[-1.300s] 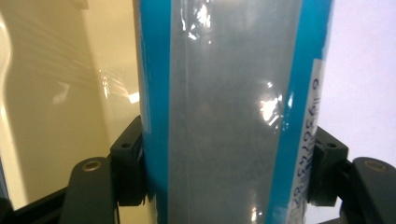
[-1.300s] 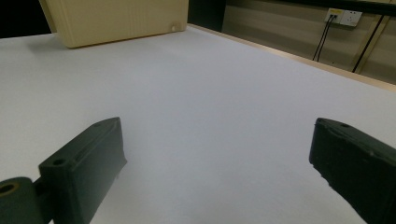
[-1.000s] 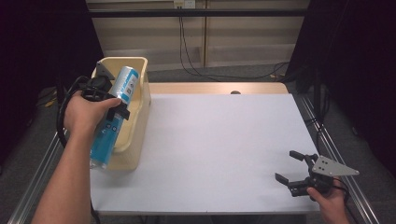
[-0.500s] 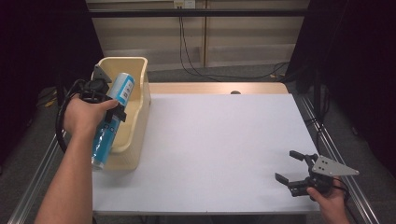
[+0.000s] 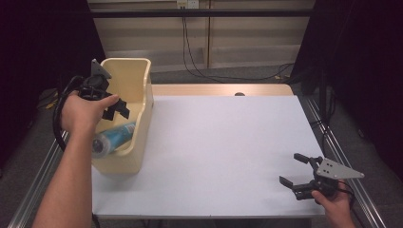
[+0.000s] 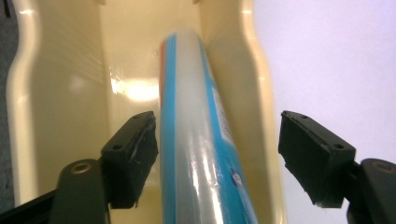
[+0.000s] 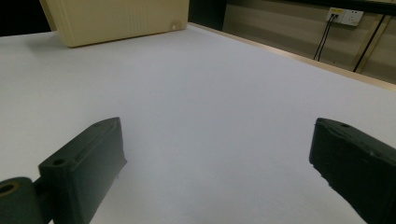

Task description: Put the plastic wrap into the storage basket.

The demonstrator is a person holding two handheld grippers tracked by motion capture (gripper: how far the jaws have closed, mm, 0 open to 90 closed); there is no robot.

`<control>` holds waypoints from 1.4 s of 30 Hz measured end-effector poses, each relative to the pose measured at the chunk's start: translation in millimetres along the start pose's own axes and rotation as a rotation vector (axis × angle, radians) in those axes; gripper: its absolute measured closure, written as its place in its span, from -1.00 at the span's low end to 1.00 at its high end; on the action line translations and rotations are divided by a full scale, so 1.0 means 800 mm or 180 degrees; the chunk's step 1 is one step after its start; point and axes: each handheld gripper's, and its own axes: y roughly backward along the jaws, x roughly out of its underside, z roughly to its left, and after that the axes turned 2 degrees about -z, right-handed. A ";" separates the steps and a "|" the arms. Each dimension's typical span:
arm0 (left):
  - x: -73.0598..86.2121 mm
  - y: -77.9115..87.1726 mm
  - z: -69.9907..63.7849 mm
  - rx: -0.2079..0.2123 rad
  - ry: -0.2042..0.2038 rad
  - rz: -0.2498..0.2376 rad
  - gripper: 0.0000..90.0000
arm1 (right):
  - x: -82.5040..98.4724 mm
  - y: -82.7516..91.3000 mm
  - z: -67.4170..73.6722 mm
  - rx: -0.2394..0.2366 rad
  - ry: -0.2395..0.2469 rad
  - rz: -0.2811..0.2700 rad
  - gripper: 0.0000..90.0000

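Note:
A blue and white bottle [image 5: 114,137] lies on its side inside the cream plastic bin [image 5: 142,95] at the table's left edge. My left gripper [image 5: 116,110] hangs open just above the bin. In the left gripper view the bottle [image 6: 196,140] runs lengthwise along the bin floor below the gripper [image 6: 217,158], and neither jaw touches it. The bin's walls [image 6: 60,116] rise on both sides. At the table's front right corner my right gripper [image 5: 299,173] stands open over bare table, and it is likewise empty in its own view [image 7: 217,172].
The white table top [image 5: 223,142] stretches between the bin and the right gripper. The bin [image 7: 116,18] shows far off in the right gripper view. Cables [image 5: 199,57] hang behind the table's wooden back edge. Metal rails [image 5: 342,156] run along both sides.
The left gripper held the bottle over the bin; it has since opened, and the bottle now lies in the bin. The left hand drew back a little. The right gripper stayed still.

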 end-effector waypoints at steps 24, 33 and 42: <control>-0.003 -0.033 -0.105 0.0552 -0.0623 -0.0052 -0.58 | -0.002 0.002 0.001 0.0000 -0.0001 -0.0012 -0.94; 0.009 -0.059 -0.126 0.0670 -0.0728 -0.0022 -0.61 | -0.001 0.003 0.001 -0.0004 0.0014 -0.0006 -0.94; 0.023 -0.087 -0.141 0.0744 -0.0814 -0.0016 -0.65 | -0.001 0.004 0.000 0.0015 -0.0002 -0.0019 -0.94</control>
